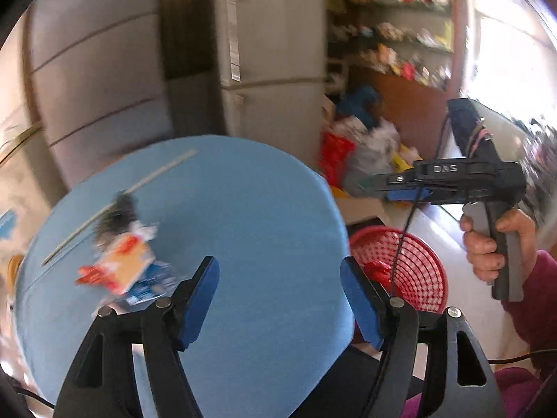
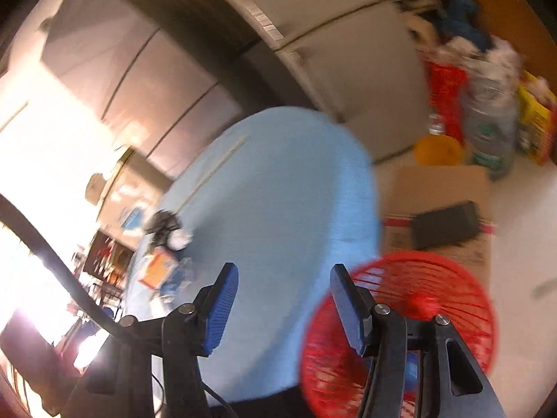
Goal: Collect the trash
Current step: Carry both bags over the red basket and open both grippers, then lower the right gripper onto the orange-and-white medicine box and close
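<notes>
Round table centre, in front of tall cabinets and fridge. Trash pile on table's left part, thin stick lying just behind it, touching or not unclear. Basket on floor right of table, close to its edge. Flat cardboard on floor behind basket. Bags and bottle heap further back, right of fridge. Shelves behind heap.

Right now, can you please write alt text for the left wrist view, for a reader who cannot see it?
The open, empty left gripper hovers over a round blue table where a blurred pile of wrappers lies. A red basket stands on the floor beside it, below the right gripper, seen side-on.
</notes>
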### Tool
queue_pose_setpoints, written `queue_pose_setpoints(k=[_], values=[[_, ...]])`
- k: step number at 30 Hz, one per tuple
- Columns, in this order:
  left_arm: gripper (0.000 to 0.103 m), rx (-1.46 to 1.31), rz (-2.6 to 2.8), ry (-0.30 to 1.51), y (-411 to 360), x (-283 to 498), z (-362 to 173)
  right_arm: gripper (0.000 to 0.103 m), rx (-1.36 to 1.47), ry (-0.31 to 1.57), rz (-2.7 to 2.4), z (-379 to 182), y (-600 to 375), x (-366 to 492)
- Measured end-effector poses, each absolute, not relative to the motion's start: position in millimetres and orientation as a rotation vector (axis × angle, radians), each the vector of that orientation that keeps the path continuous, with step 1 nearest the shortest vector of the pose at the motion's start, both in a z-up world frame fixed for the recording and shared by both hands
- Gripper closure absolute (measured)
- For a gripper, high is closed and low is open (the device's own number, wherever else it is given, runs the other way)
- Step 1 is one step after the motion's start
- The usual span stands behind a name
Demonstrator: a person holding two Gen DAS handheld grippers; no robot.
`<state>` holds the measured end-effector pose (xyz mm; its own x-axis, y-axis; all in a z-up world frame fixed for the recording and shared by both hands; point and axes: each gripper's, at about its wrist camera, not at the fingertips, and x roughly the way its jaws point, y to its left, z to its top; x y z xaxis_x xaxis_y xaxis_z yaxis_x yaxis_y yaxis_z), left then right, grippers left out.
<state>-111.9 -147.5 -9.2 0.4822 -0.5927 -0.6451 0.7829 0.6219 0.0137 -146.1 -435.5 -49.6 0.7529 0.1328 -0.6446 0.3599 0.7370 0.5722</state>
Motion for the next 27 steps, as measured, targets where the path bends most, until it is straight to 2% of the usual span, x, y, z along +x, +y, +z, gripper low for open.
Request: queue_pose_setpoints(k=[7,14,27], values=[[0.03,0.208,-0.719,0.605,-66,-104,9,0.044,0.648,0.725,0.037,-13,-344,-77],[0.029,0.127,-0.617,0.568,1,-92,5,0.044,0.559,0.777,0.103,1,-277,-40],[0.028,0.111,-0.5,0.544,58,-68,-11,0.044,0.507,0.843,0.155,7,-205,29]])
